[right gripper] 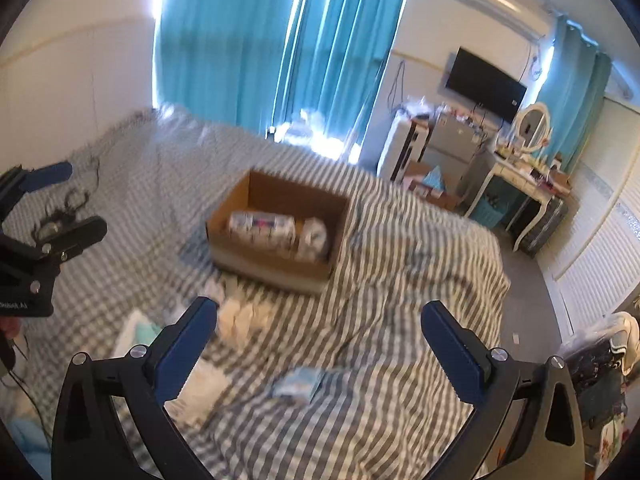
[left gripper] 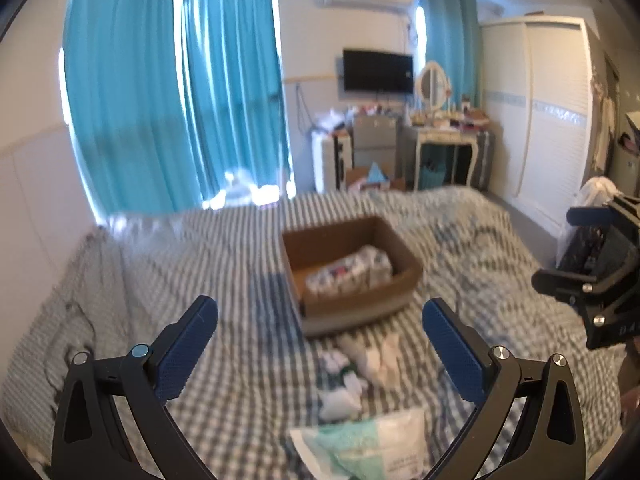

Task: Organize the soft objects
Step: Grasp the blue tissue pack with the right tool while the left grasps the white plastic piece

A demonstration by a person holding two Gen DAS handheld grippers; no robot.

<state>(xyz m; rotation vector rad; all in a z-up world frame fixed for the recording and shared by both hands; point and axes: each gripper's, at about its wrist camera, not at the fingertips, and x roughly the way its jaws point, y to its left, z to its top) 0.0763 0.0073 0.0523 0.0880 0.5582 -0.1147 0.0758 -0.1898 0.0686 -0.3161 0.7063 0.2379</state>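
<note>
Room: bedroom with teal curtains (left gripper: 176, 92), a wall television (left gripper: 378, 71) and a white wardrobe (left gripper: 548, 112) at the far right.
Surface: bed (left gripper: 160, 264) covered by a grey and white checked sheet, a little wrinkled.
Box: brown cardboard box (left gripper: 404, 256) sits open near the middle of the bed, far from both cameras; one printed soft pack (left gripper: 348, 274) already lies inside it.
Loose soft items: white cloth pieces (left gripper: 360, 356) lie just near the box front; a pale green plastic pack (left gripper: 360, 440) is nearest the left camera; a small light blue packet (right gripper: 298, 384) lies near the right camera.
Left gripper (left gripper: 320, 350): tongs are wide apart and hold nothing, above the white pieces.
Right gripper (right gripper: 320, 350): tongs also wide, empty, above the sheet.
Step in hand: probably between two picks, choosing the next item.
Next move: one gripper should lower onto a loose item, close gently on it, then carry it over the box rim.
</note>
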